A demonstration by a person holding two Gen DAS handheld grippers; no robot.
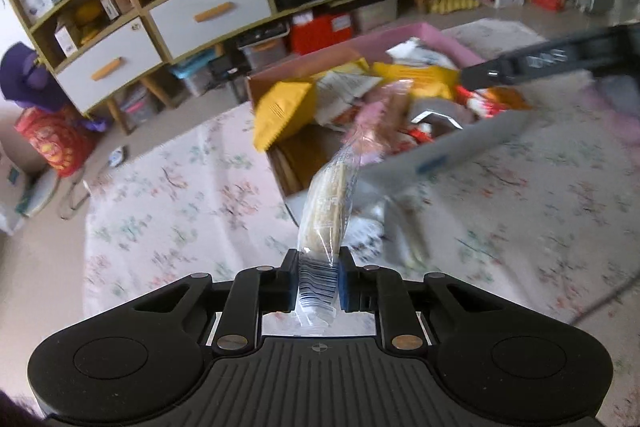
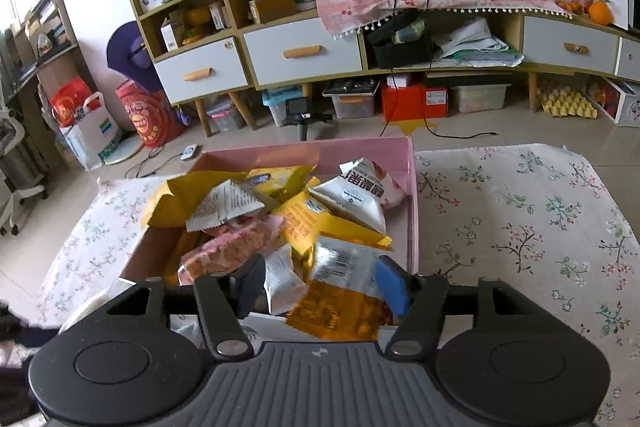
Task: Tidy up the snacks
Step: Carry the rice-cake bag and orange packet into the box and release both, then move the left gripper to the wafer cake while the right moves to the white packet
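1. Left wrist view: the left gripper (image 1: 319, 283) is clenching the barcode-printed end of a long clear plastic packet of pale wafer biscuits (image 1: 327, 199), its blue pads (image 1: 345, 287) pressing on both sides of the wrapper. The packet is hanging free in front of the jaws, above the flowered white cloth (image 1: 168, 195) and near the front corner of the pink cardboard box of snacks (image 1: 432, 37). This looks like the carrying step: one snack is picked and is being taken to the box.

2. Same view: the packet's far end is turning pinkish and blurred, so its print cannot be read. The wrapper is thin and crinkly, and it will probably swing and sag. The next move calls for bringing it over an open gap in the box and letting go only once it is inside the walls. A dark bar (image 1: 532, 61) is reaching in from the right over the box; I take it for the other gripper.

3. Right wrist view: the right gripper (image 2: 322, 287) is standing released, jaws apart, gripping nothing. Between and beyond its fingers are lying a silver foil sachet (image 2: 282, 281) and an orange-and-white snack bag (image 2: 344, 291), both inside the box.

4. Same view: the box is holding a loose heap of yellow, white and pink packets, overlapping at all angles, so sorting is far from done.
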